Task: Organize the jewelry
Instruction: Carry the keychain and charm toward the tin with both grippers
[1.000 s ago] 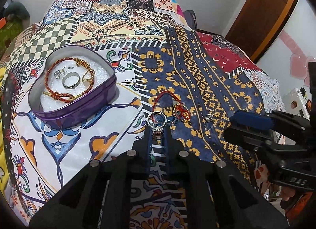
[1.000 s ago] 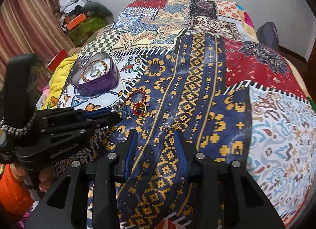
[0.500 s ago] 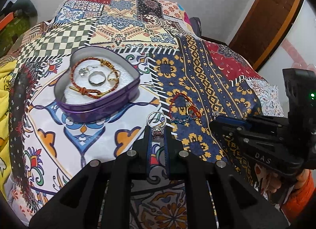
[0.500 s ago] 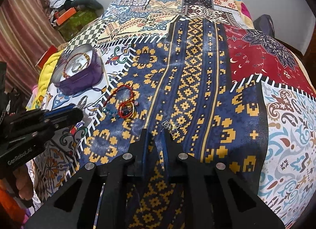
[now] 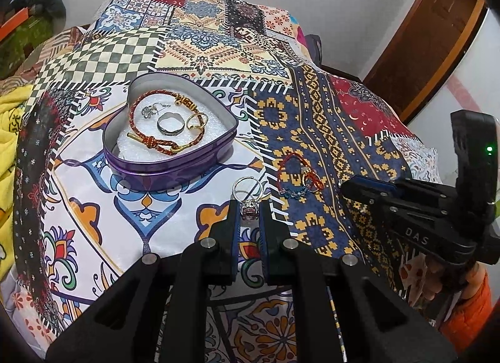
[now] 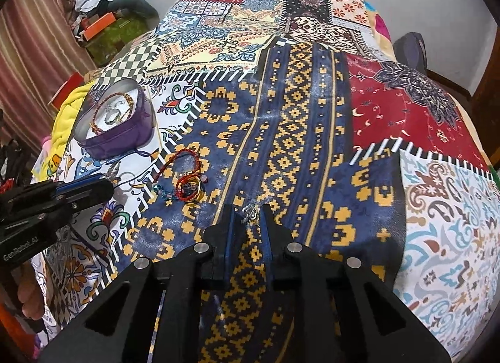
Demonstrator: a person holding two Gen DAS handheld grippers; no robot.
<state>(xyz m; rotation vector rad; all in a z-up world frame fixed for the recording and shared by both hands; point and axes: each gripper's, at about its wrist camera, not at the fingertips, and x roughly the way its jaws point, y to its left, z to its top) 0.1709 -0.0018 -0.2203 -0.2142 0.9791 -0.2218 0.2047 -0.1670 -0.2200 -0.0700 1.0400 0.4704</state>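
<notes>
So the left gripper (image 5: 249,211) is pinching a silver ring (image 5: 248,195) by its stone end, band sticking out past the fingertips. It hangs over the bedspread (image 5: 125,206), a bit short of the purple heart tin (image 5: 175,169), which already holds a braided bracelet (image 5: 162,141), a plain silver band (image 5: 169,123), a gold ring (image 5: 197,122) and a small silver piece I can't make out.

The right gripper (image 6: 249,216) is down on the blue and gold patch with its fingers nearly together around a tiny silver trinket (image 6: 250,213). It looks closed on it, though I can't swear the pads are biting rather than just bracketing it. A tangle of red cord and beads (image 6: 184,184) lies just to its left, loose on the bed.

If I were doing this, I'd carry the ring right over the white foam in the tin before letting go, low enough that it doesn't bounce off the rim. Aim for the bare patch near the front, clear of the bracelet.

Orientation: the ring's hoop faces roughly up at the camera, tilted a little, and its stone-to-band line runs straight along the gripper fingers, pointing away toward the tin's near wall.
</notes>
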